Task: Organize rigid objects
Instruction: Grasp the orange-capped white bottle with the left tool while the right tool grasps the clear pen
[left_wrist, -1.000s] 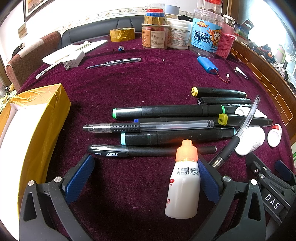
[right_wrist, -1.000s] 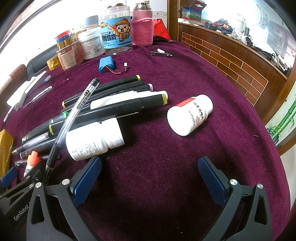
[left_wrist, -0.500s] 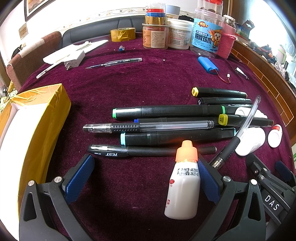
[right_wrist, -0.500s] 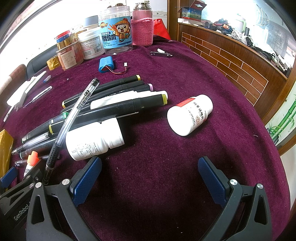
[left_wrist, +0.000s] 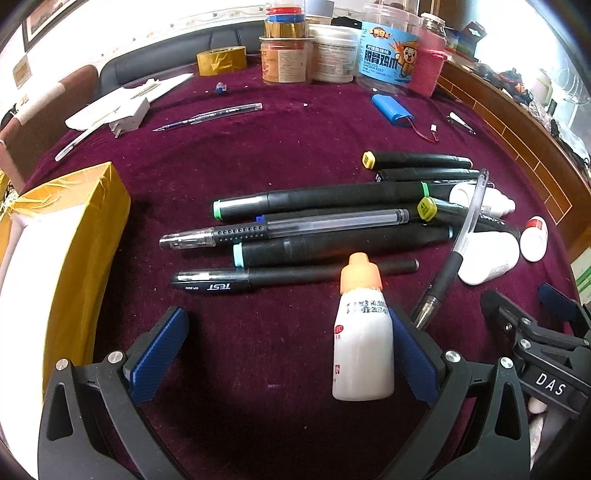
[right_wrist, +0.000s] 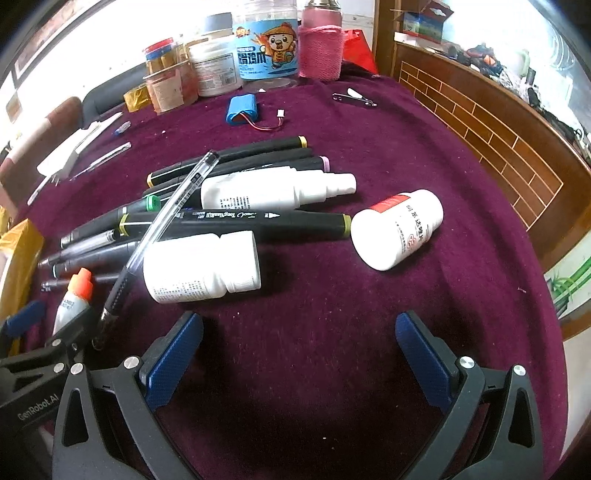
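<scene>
A small white dropper bottle with an orange cap lies on the purple cloth between my left gripper's jaws, against the right blue pad; the jaws stand wide apart. Just beyond lies a row of black markers and pens. My right gripper is open over bare cloth. Ahead of it lie a white pill bottle, a white bottle with a red label and a white spray bottle on the markers. A clear pen leans across them.
A yellow-taped box stands at the left. Jars, a tape roll and a pink-sleeved flask line the table's far edge. A blue battery pack and nail clippers lie beyond the markers. A wooden ledge curves on the right.
Both views have shifted only slightly; the objects sit a little farther up in the left wrist view. Nothing was gripped or released.
</scene>
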